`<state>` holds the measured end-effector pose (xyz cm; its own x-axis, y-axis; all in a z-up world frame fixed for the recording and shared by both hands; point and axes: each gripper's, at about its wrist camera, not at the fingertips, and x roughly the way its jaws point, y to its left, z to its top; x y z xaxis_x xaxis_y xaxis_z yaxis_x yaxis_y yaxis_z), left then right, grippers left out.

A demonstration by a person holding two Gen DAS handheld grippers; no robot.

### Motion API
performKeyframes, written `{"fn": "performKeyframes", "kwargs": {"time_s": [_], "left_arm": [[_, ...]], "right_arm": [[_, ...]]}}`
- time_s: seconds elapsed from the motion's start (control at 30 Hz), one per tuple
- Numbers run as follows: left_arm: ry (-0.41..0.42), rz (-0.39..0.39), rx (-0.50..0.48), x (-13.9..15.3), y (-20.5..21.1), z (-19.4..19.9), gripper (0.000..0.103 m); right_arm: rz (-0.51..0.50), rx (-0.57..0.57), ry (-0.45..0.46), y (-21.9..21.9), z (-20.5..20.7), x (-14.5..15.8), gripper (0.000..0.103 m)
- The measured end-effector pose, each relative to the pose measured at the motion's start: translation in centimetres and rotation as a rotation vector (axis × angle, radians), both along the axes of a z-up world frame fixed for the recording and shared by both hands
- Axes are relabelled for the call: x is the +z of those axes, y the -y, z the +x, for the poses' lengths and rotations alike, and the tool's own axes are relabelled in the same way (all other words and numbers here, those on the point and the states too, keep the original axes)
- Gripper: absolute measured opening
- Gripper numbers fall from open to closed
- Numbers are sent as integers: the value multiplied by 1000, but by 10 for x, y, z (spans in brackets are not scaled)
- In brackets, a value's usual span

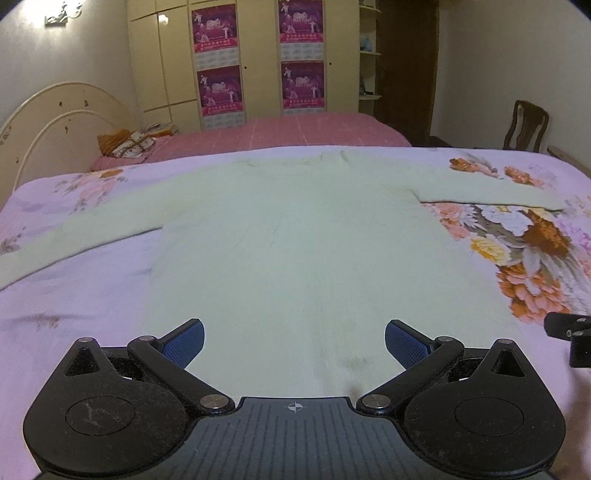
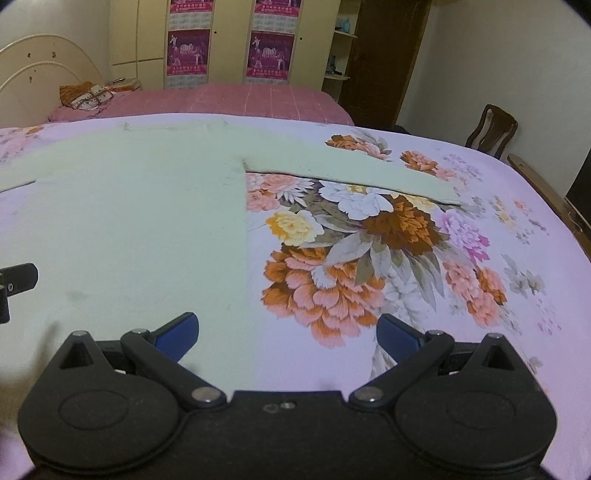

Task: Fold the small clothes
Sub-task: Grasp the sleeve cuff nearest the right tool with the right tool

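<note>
On the bed, left wrist view: pale green sweater (image 1: 288,229) lies flat, spread face-down or face-up (cannot tell), neckline at the far edge, both sleeves stretched out sideways. Fabric is a fine knit with faint vertical ribbing, matte, a few shallow creases and small dark smudges near the hem. It rests on a lilac bedsheet (image 1: 85,295) printed with large orange, pink and white flowers. Left gripper (image 1: 294,341) hovers over the hem end of the sweater, its blue, dimple-textured pads (image 1: 188,341) spread wide, nothing between them; black linkage arms and round pivot housings fill the lower frame. A black part of the right gripper (image 1: 570,338) shows at the right edge.

Right wrist view: the sweater (image 2: 140,206) fills the left half, its straight side edge running toward the camera and its right sleeve (image 2: 351,170) lying across the floral print. Right gripper (image 2: 287,338) is spread wide and empty, one blue pad over the knit near the hem corner, the other over the bedsheet (image 2: 517,229). Background: pink checked bed (image 2: 229,99), cream curved headboard (image 2: 40,62), cream wardrobe (image 2: 147,33) with magenta posters, dark wooden chair (image 2: 489,127).
</note>
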<state>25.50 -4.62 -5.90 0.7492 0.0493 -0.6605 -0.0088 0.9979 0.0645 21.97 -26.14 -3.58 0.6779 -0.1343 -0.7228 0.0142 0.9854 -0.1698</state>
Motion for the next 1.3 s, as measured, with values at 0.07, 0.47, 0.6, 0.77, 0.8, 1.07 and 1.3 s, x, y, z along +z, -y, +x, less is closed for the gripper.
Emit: {"fn": "performKeyframes", "kwargs": {"time_s": [0.07,0.47,0.6,0.77,0.8,1.07,1.3], "left_arm": [[0,15,1,-3,0,13,103],[32,52,35,-26,-28,125,103],[1,73,99,-32,-39,158,103],[9,39,158,-41,-55,173,103],[4,23,146,-43,-58,174,103],[-28,-22,150,-61,-75,187,103],[-50,-62,154,-67,-87,199,103]], "right_arm": [[1,2,-3,3,10,-3,102],[60,-98,151,88,115,-21,102],[213,-233,224,157,157,-25,100],[423,-432,266,244,192,-42,64],[467,-461,266,258,195,-48,64],[622,-486,319,307,215,-72,62],[655,-504,320,322,233,-74,45]]}}
